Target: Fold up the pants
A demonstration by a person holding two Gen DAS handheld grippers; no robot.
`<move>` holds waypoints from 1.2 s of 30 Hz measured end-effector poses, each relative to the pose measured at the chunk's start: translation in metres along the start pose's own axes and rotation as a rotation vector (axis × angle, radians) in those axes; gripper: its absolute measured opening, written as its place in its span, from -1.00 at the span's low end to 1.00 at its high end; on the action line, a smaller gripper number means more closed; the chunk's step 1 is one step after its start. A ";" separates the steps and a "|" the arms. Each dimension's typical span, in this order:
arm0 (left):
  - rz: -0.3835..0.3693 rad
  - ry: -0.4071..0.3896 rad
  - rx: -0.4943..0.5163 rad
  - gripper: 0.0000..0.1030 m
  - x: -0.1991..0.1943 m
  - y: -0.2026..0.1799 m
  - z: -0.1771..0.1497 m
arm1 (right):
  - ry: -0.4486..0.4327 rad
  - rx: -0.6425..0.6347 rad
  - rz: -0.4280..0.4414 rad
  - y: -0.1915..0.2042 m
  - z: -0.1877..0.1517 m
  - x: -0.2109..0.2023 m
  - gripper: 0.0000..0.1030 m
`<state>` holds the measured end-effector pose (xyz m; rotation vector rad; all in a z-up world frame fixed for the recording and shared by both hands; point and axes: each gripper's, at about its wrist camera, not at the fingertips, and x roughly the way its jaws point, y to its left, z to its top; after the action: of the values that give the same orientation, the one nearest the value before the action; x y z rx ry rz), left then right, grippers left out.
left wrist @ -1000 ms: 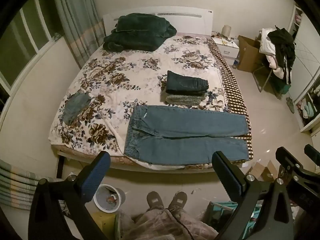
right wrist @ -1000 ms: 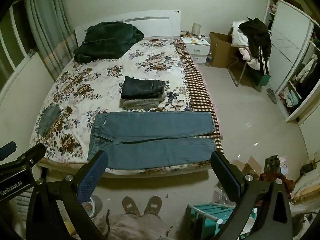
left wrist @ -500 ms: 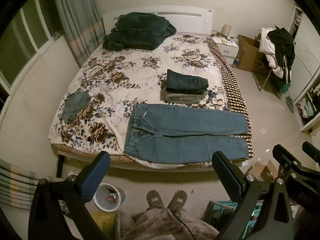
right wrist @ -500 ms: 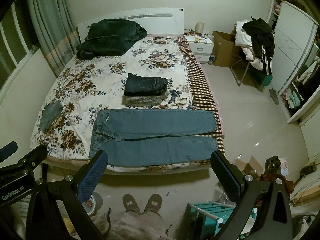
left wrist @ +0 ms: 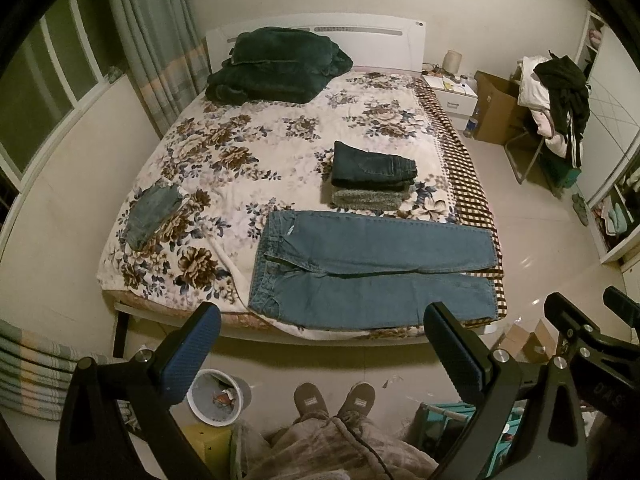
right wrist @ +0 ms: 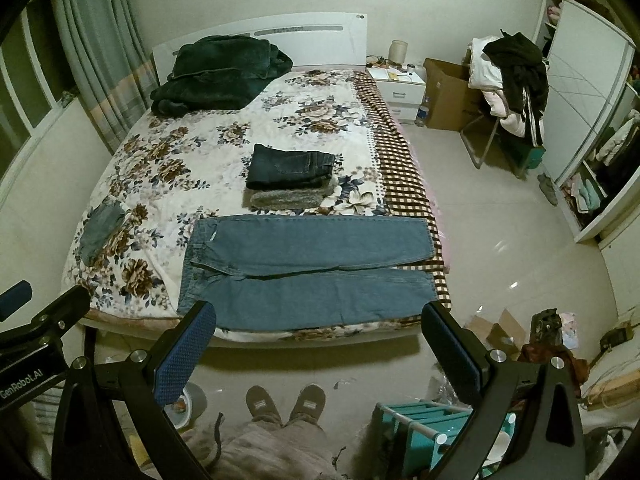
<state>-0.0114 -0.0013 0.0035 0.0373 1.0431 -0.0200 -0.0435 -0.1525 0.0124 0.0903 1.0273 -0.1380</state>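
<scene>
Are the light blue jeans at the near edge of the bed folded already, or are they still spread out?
Spread out. The light blue jeans lie flat across the bed, both legs side by side at full length.

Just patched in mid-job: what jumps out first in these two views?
The blue jeans lie spread flat along the bed's near edge, waist to the left. Just behind them sits a stack of folded clothes, and a dark green blanket is heaped by the headboard. Both grippers are open and empty.
</scene>
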 end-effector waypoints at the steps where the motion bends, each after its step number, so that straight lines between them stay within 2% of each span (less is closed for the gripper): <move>1: 0.000 0.000 -0.002 1.00 0.000 0.000 0.000 | 0.000 -0.002 -0.002 0.001 0.000 0.000 1.00; 36: 0.004 -0.005 0.001 1.00 -0.002 0.000 -0.002 | -0.006 -0.004 -0.014 -0.001 0.000 -0.001 1.00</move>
<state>-0.0141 -0.0009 0.0038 0.0398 1.0381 -0.0171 -0.0438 -0.1534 0.0133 0.0795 1.0225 -0.1492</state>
